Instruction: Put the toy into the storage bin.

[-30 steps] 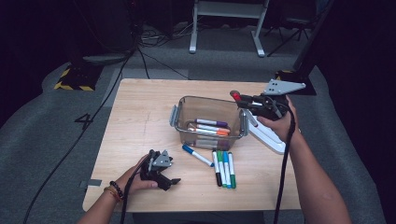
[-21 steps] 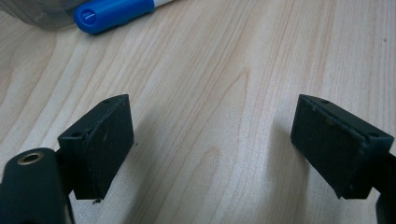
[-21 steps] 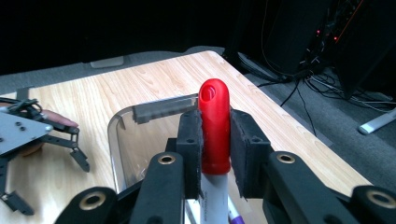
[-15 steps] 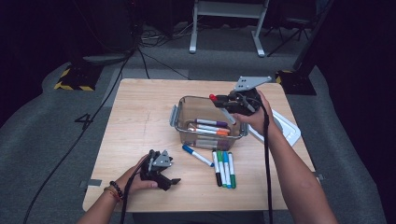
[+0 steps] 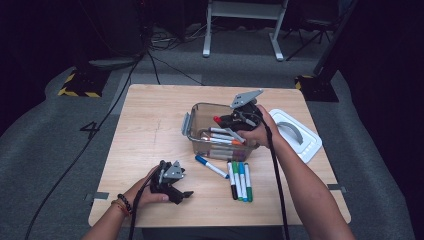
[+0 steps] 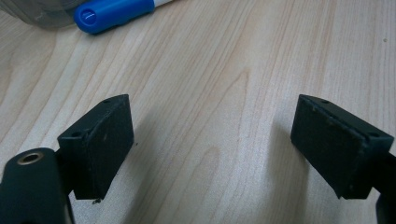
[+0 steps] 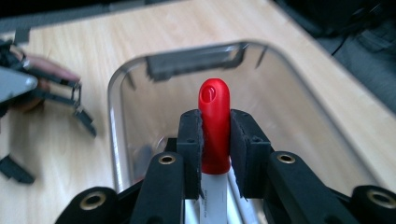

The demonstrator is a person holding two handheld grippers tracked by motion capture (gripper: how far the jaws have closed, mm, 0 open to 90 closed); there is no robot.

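Red-capped marker (image 7: 215, 123), blue-capped marker (image 6: 114, 13), pale wooden table (image 5: 150, 130), white lid (image 5: 300, 135)

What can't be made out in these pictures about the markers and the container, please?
- Red marker: right gripper view, barrel hidden by the right gripper.
- Clear container: high view, the hand covers its right end.
- Blue marker: left gripper view, cut off by the top edge.

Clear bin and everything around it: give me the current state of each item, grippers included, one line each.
Clear bin: open, lid off, several markers inside.
White lid: flat on the table, right of the bin.
Red-capped marker: capped, clamped in the right gripper over the bin.
Left gripper: jaws apart, empty, resting on the table.
Blue-capped marker: capped, lying on the table.
Three markers: capped, side by side in front of the bin.
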